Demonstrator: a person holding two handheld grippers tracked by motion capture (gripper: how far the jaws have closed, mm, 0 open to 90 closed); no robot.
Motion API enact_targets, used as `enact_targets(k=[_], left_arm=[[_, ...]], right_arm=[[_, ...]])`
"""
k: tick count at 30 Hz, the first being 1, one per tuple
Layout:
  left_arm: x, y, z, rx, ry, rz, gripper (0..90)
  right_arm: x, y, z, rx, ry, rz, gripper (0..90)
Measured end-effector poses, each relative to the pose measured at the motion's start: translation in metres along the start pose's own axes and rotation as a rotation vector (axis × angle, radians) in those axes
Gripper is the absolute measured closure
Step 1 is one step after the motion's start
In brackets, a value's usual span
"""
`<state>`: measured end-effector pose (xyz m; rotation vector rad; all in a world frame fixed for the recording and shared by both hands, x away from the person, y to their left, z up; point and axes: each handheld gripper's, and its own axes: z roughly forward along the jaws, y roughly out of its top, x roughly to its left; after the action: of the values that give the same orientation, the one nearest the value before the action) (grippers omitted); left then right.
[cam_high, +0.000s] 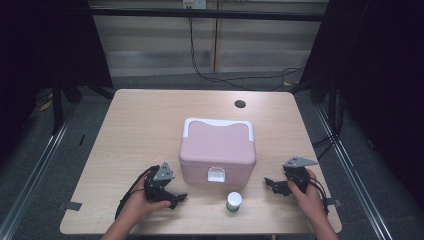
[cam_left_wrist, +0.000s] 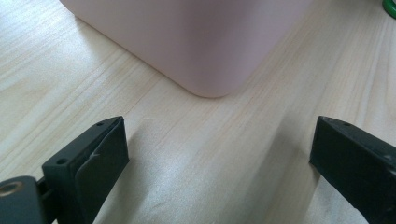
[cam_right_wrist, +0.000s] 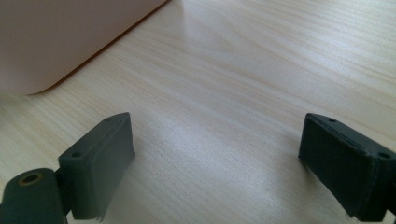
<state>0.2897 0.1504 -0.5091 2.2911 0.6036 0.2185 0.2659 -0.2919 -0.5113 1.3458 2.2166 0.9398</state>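
Both my tongs rest low on the table, jaws wide apart, with the pink box between and just beyond them.

Nearest me, my left tongs sit at the front left of the wooden table, open and holding nothing; through their jaws I see the box's rounded front corner close ahead. My right tongs lie at the front right, also open and empty, the box's corner off to one side. Between them stands a small white-capped jar, just before the pink box. The box is shut, its white latch facing me, handle at the back. Farther off, a dark round hole marks the tabletop.
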Motion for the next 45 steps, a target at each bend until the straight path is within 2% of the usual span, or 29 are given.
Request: enact_targets(k=[5,10,12,14,16,17,19,23,24,26,28,30,33,36,38,41,45], left_arm=[[0.0,0.0,-0.001,0.0,0.011,-0.015,4.4],[0.0,-0.001,-0.003,-0.011,0.024,-0.031,10.0],[0.001,0.0,-0.005,0.002,0.031,-0.04,13.5],[0.001,0.002,-0.007,0.02,0.033,-0.056,16.4],[0.001,0.003,-0.008,0.034,0.029,-0.073,16.6],[0.0,0.004,-0.009,0.05,0.033,-0.072,17.6],[0.0,0.007,-0.011,0.08,0.031,-0.067,19.7],[-0.001,0.012,-0.016,0.088,0.029,-0.058,19.8],[0.0,0.013,-0.017,0.087,0.032,-0.065,19.9],[0.001,0.016,-0.022,0.102,0.033,-0.082,19.8],[0.003,0.018,-0.027,0.113,0.028,-0.092,19.8],[0.004,0.02,-0.032,0.108,0.032,-0.106,19.8],[0.005,0.024,-0.036,0.105,0.03,-0.115,19.8],[0.004,0.029,-0.039,0.114,0.02,-0.111,19.8],[0.003,0.03,-0.039,0.127,0.012,-0.113,19.8],[0.0,0.033,-0.04,0.133,0.006,-0.104,19.8],[0.002,0.039,-0.04,0.144,0.006,-0.103,19.8]], right_arm=[[0.0,0.0,0.0,-0.004,0.008,-0.012,9.5],[0.0,0.001,0.0,0.002,0.008,-0.009,10.3],[-0.001,0.003,-0.002,0.031,0.03,-0.023,11.1],[-0.002,0.005,-0.003,0.048,0.038,-0.007,13.1],[-0.003,0.008,-0.005,0.044,0.09,-0.001,13.3],[-0.003,0.009,-0.007,0.035,0.098,-0.014,14.4],[0.0,0.011,-0.009,0.039,0.103,-0.032,21.0],[0.003,0.016,-0.014,-0.002,0.121,-0.084,34.6],[0.003,0.018,-0.015,-0.017,0.124,-0.087,36.9],[0.005,0.023,-0.017,-0.035,0.116,-0.121,44.9],[0.006,0.028,-0.018,-0.031,0.111,-0.157,54.9],[0.006,0.032,-0.017,-0.028,0.149,-0.168,60.6],[0.006,0.036,-0.014,-0.005,0.161,-0.195,68.1],[0.007,0.041,-0.013,0.01,0.146,-0.21,75.9],[0.007,0.046,-0.011,-0.01,0.187,-0.212,84.8],[0.011,0.054,-0.006,-0.017,0.22,-0.193,90.0],[0.018,0.066,-0.001,0.002,0.227,-0.227,90.0]])
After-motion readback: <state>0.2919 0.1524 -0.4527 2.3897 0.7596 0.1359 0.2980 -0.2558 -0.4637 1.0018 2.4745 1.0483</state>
